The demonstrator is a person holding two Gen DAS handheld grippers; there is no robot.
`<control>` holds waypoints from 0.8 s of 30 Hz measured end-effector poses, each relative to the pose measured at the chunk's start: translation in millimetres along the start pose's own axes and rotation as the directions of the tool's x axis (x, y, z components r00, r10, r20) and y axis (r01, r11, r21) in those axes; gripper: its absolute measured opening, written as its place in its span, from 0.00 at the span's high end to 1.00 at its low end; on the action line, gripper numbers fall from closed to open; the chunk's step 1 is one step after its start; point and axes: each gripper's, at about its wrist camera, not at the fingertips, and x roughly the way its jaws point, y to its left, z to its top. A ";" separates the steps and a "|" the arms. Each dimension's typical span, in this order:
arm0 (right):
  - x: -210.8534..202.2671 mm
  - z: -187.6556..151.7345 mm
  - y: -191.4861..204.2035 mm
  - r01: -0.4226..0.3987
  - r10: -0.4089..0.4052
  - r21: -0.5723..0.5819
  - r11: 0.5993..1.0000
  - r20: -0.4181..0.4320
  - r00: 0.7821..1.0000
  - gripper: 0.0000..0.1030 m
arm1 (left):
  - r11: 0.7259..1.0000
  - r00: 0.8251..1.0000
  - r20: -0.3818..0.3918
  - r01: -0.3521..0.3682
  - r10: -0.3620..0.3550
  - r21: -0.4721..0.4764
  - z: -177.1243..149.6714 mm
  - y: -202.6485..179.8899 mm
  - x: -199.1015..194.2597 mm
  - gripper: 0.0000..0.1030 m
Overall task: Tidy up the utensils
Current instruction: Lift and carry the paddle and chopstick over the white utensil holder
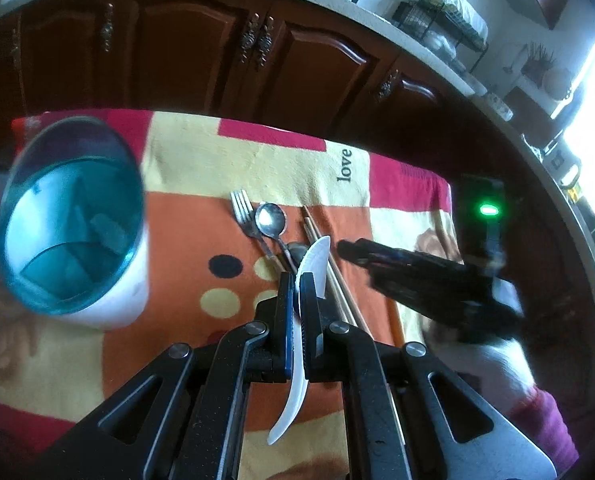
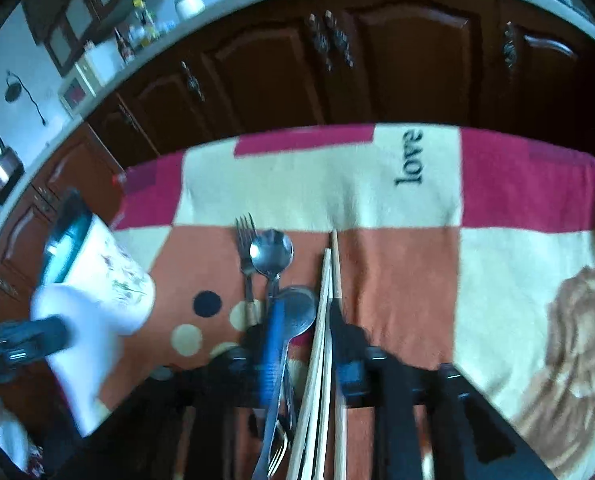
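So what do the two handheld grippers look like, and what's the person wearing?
The left gripper has black linkage arms with silver pivot pins and blue pads on its fingers. The right gripper is the same black build with blue pads; seen from the left wrist, its body shows a green light. The hand behind it wears a magenta sleeve.

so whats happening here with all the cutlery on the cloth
A person is sorting utensils with two handheld grippers. The left gripper is shut on a white plastic spoon, held above the patterned cloth. A blue-rimmed white cup stands to its left. A fork, metal spoons and wooden chopsticks lie on the cloth. The right gripper hangs over them, the chopsticks and a spoon between its parted fingers, apparently ungripped.
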 end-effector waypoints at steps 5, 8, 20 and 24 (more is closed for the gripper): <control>35.3 9.0 5.1 0.042 -0.044 -0.023 0.999 -0.072 0.996 0.73 | 0.999 1.000 0.007 -0.017 0.017 -0.033 -2.2 18.2 -11.8 0.98; 53.3 15.3 6.6 0.066 -0.070 -0.041 0.997 -0.105 0.992 0.80 | 0.999 1.000 -0.008 -0.016 0.016 -0.042 -5.3 23.5 -9.1 0.98; 39.6 20.3 -6.2 0.073 -0.075 -0.024 0.997 -0.084 0.994 0.95 | 0.999 1.000 0.015 -0.001 0.002 -0.054 -2.1 28.5 -18.6 0.98; -13.7 10.0 -6.2 0.008 -0.008 0.006 1.000 0.015 1.000 0.95 | 0.998 0.999 0.035 0.012 -0.010 -0.056 -1.5 25.9 -29.6 0.98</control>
